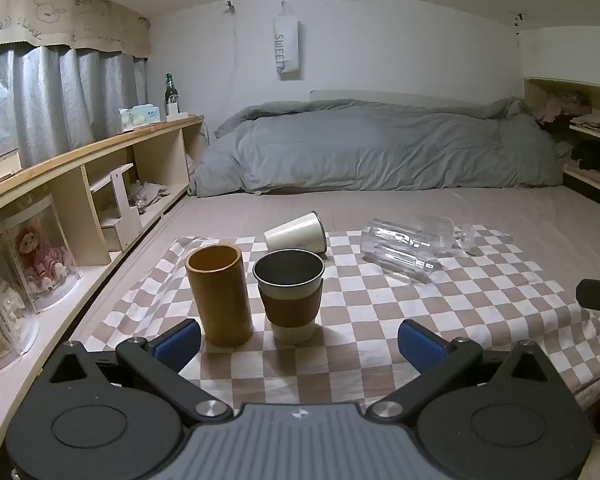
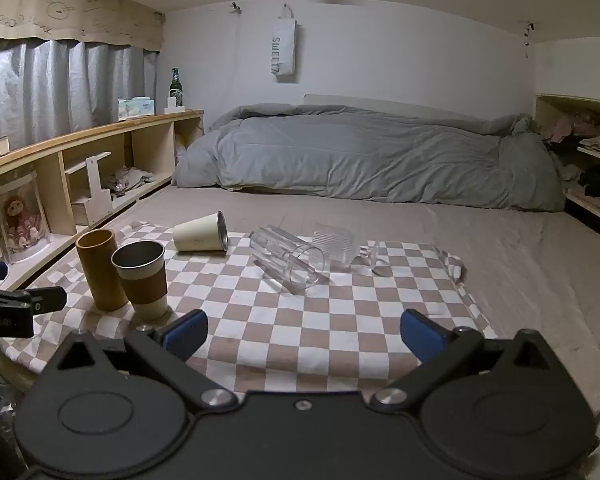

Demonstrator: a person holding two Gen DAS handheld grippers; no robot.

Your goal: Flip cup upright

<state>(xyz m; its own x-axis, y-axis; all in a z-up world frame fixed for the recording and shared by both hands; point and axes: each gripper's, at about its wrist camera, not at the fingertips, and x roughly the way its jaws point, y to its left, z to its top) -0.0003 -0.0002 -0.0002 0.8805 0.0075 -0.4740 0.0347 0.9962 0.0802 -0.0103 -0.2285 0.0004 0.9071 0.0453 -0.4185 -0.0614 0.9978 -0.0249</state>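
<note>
On a checkered cloth [image 1: 380,312] [image 2: 300,320] a cream cup [image 1: 296,234] [image 2: 200,233] lies on its side, a clear ribbed glass [image 1: 396,248] [image 2: 288,258] lies on its side, and a stemmed ribbed glass [image 1: 440,228] [image 2: 336,246] lies behind it. A brown tumbler [image 1: 220,296] [image 2: 100,268] and a sleeved cup [image 1: 290,296] [image 2: 142,280] stand upright. My left gripper [image 1: 298,340] is open and empty just in front of the two upright cups. My right gripper [image 2: 304,332] is open and empty, short of the clear glass.
The cloth lies on a bed [image 2: 520,248] with a grey duvet [image 1: 380,148] at the back. A wooden shelf unit [image 1: 100,184] runs along the left with jars, a bottle [image 1: 171,94] and a tissue box. Open shelves [image 2: 592,168] stand at the right.
</note>
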